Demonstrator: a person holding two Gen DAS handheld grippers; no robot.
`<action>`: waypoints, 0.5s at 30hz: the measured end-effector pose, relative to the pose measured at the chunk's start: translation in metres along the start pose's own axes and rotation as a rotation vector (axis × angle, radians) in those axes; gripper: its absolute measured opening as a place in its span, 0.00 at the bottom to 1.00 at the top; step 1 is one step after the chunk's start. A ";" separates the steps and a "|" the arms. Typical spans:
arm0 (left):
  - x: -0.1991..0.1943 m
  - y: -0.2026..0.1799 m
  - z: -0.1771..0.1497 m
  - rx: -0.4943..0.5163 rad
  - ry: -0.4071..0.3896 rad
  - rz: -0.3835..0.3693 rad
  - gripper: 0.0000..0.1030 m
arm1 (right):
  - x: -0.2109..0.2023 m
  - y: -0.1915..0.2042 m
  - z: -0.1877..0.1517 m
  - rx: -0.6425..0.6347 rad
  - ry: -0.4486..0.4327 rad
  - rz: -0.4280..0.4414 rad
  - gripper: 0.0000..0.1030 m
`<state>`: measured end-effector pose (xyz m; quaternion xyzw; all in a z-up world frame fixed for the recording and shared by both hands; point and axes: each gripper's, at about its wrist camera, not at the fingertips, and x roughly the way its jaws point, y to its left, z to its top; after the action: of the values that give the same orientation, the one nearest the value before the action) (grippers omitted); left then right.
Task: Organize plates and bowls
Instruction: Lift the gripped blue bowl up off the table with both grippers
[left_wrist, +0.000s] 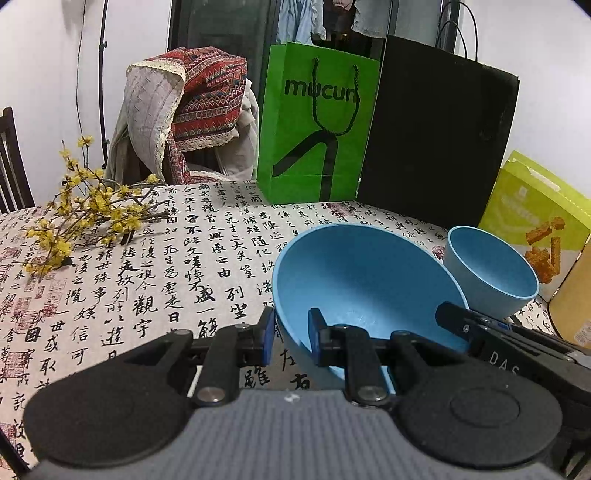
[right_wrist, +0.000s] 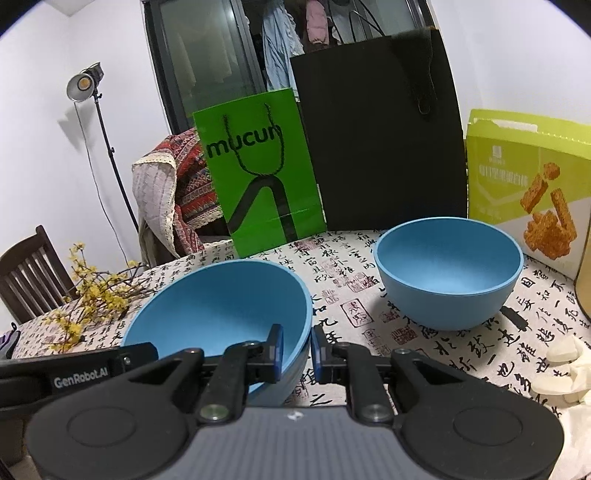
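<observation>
A large blue bowl (left_wrist: 362, 280) (right_wrist: 221, 306) hangs tilted just above the calligraphy tablecloth, held from both sides. My left gripper (left_wrist: 291, 334) is shut on its near-left rim, one pad inside and one outside. My right gripper (right_wrist: 297, 350) is shut on the bowl's right rim in the same way; it also shows in the left wrist view (left_wrist: 454, 319), and the left gripper enters the right wrist view from the left (right_wrist: 122, 360). A smaller blue bowl (left_wrist: 491, 273) (right_wrist: 447, 277) stands upright and empty on the table to the right.
A green paper bag (left_wrist: 314, 122) (right_wrist: 258, 184) and a black bag (left_wrist: 439, 136) (right_wrist: 376, 136) stand at the table's back. A snack box (left_wrist: 535, 221) (right_wrist: 528, 184) is at the right, yellow flower branches (left_wrist: 85, 218) (right_wrist: 92, 299) at the left, white gloves (right_wrist: 565, 369) near right.
</observation>
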<state>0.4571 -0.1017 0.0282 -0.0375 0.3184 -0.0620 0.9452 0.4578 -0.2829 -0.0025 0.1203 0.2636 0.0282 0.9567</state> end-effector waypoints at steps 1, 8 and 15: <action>-0.003 0.000 -0.001 0.001 -0.003 -0.002 0.19 | -0.002 0.001 0.000 0.000 -0.001 0.001 0.15; -0.019 -0.002 -0.005 0.015 -0.019 0.000 0.19 | -0.015 0.000 -0.003 0.018 -0.001 0.005 0.15; -0.037 0.001 -0.009 0.001 -0.032 -0.008 0.19 | -0.031 0.004 -0.006 0.022 -0.004 0.011 0.15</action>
<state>0.4223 -0.0953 0.0433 -0.0391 0.3029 -0.0652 0.9500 0.4280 -0.2809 0.0087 0.1323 0.2614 0.0305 0.9556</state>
